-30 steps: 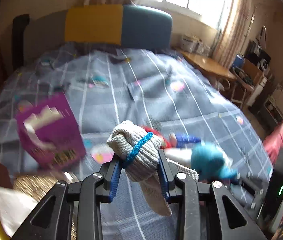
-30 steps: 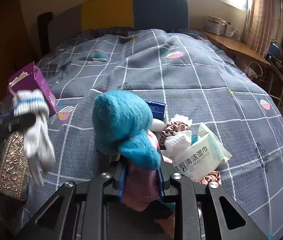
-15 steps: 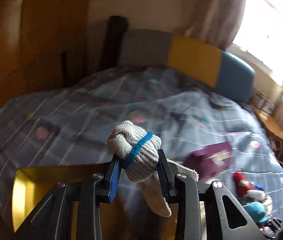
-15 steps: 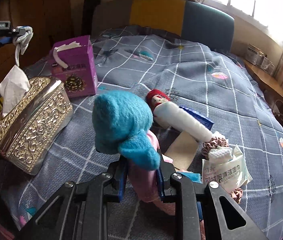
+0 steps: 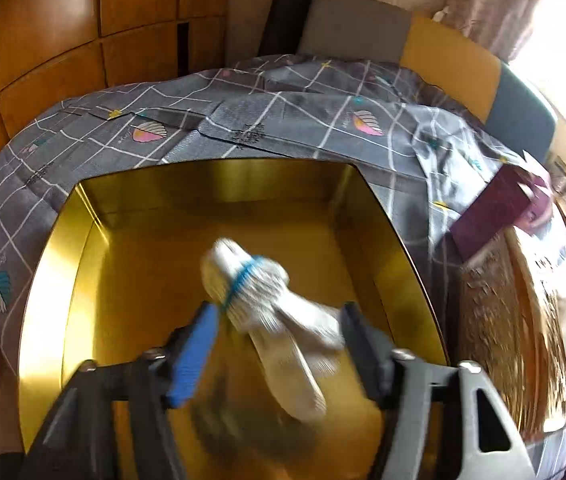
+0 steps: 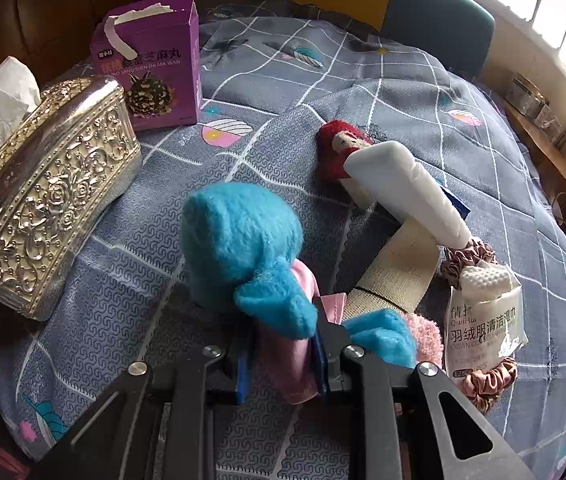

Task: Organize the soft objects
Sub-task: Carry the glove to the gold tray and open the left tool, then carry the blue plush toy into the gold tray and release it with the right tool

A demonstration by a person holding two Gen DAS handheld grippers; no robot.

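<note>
In the left wrist view a rolled white sock bundle (image 5: 259, 292) with a blue band hangs blurred over the floor of a gold tray (image 5: 211, 184). My left gripper (image 5: 277, 320) is above the tray. Its jaws are opening, and the blue pads stand clear of the sock on both sides. In the right wrist view my right gripper (image 6: 283, 340) is shut on a blue plush toy (image 6: 243, 240) with a pink garment, held just above the grey checked bedspread (image 6: 363, 80).
An ornate silver tissue box (image 6: 47, 192) and a purple carton (image 6: 151, 64) stand left of the plush. A red-haired doll (image 6: 339, 140), white block (image 6: 407, 192), beige band (image 6: 395, 276), wipes pack (image 6: 483, 328) and scrunchies (image 6: 487, 380) lie to the right. The tissue box (image 5: 511, 320) borders the tray.
My left gripper swung from above the bed to over the gold tray, its jaws parted and the sock came free. My right gripper drifted slightly and still grips the plush.
</note>
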